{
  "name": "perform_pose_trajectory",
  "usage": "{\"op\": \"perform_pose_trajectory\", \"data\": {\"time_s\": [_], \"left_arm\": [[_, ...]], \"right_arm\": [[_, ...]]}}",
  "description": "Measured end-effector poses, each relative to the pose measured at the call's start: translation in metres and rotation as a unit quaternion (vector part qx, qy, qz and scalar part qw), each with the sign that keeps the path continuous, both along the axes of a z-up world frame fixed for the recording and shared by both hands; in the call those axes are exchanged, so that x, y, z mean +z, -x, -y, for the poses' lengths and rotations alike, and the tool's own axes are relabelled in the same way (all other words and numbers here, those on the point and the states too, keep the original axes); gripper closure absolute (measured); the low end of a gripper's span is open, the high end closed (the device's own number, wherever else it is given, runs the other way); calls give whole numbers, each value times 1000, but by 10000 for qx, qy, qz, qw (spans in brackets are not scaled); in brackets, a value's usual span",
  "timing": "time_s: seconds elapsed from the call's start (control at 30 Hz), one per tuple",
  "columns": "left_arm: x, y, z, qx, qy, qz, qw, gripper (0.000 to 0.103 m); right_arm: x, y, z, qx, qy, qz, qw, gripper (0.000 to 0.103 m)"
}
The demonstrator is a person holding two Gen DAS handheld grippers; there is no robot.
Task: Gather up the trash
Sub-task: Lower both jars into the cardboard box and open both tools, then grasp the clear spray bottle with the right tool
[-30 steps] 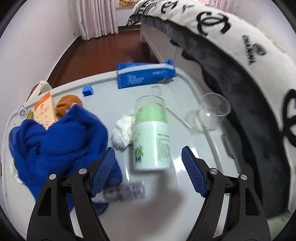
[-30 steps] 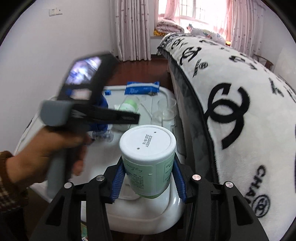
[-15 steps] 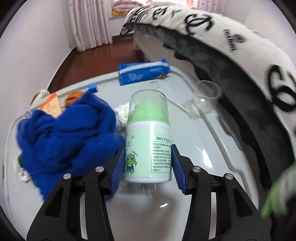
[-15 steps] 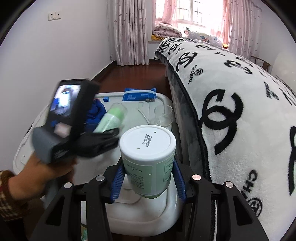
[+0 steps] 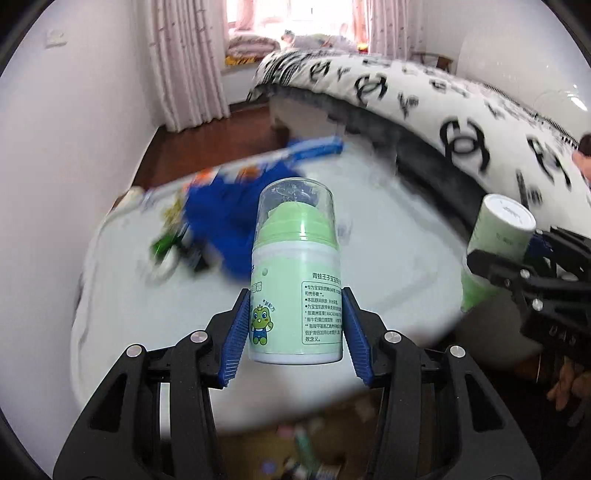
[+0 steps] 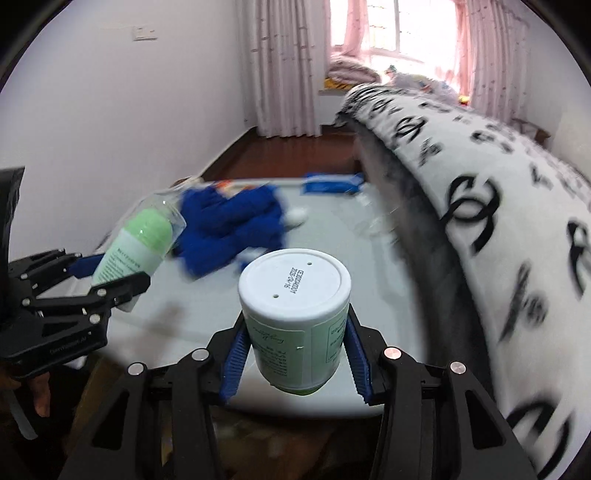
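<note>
Bedroom desk (image 5: 155, 317) blurred mid-frame, blue cloth (image 5: 229, 225) upper left. Left claw (image 5: 293, 334) grips a green lotion bottle (image 5: 295, 295); right claw (image 6: 293, 349) grips a white-capped jar (image 6: 293, 310).

bright, soft daylight from the window (image 6: 391, 33) far beyond the fingers (image 5: 236, 332), blown out at the panes. heavy motion blur across worktop (image 5: 388, 266) and bed (image 6: 498, 206); sharp only between the fingers. strong fisheye bending, dark corners, faint shadows below.
</note>
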State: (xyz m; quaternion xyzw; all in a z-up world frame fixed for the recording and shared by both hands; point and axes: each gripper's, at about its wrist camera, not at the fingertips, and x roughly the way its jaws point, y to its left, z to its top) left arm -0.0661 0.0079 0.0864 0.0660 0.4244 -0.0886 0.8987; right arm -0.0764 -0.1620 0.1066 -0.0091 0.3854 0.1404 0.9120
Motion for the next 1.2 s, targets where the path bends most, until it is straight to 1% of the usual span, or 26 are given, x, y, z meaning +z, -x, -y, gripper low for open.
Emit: {"op": "perform_pose_trajectory", "data": {"time_s": [0.1,0.17,0.23,0.27,0.37,0.4,0.43,0.47,0.5,0.53,0.57,0.6,0.67,0.77,0.93,1.03,1.13,1.2], "left_arm": [[-23,46,-25,173,-83,-225,9996,56],[-45,74,-42,353,-72,-496,9981,56],[-65,92,-55,526,-27,-751,9958,56],[-77,102,-62,630,-37,-882,9941,56],[-105,125,-77,963,-112,-1120,9890,55],[-109,125,-78,1022,-113,-1167,9878,52],[-113,126,-82,1123,-126,-1189,9865,46],[-113,128,-86,1191,-145,-1155,9860,42],[-111,127,-88,1264,-180,-1106,9856,36],[-107,127,-91,1332,-185,-1010,9858,33],[-104,127,-93,1361,-173,-926,9862,32],[-100,127,-93,1375,-179,-878,9864,31],[-97,126,-93,1406,-176,-832,9864,30],[-95,125,-95,1428,-111,-839,9861,30],[-92,122,-95,1434,-7,-815,9863,30],[-91,120,-93,1398,-17,-812,9868,30],[-90,117,-92,1375,6,-836,9870,30],[-86,110,-92,1349,46,-832,9874,30]], "right_arm": [[-23,42,-32,337,-92,-297,9989,56],[-45,70,-53,540,-207,-615,9964,56],[-65,91,-67,647,-267,-897,9935,56],[-80,105,-76,704,-269,-1112,9909,56],[-117,125,-93,762,-134,-1642,9834,55],[-127,129,-98,794,-59,-1803,9804,55],[-134,132,-101,810,29,-1894,9785,55],[-139,135,-103,763,175,-1882,9790,39],[-139,139,-107,730,285,-1846,9797,21],[-138,140,-108,697,370,-1771,9810,19],[-134,140,-106,625,429,-1624,9838,18],[-133,139,-106,602,436,-1597,9844,15],[-134,136,-102,496,424,-1616,9847,14],[-140,133,-99,433,378,-1761,9827,14],[-141,133,-104,539,482,-1723,9824,14],[-143,135,-108,603,501,-1750,9814,14],[-140,131,-107,610,450,-1740,9818,14],[-131,125,-106,620,461,-1654,9832,14]]}}
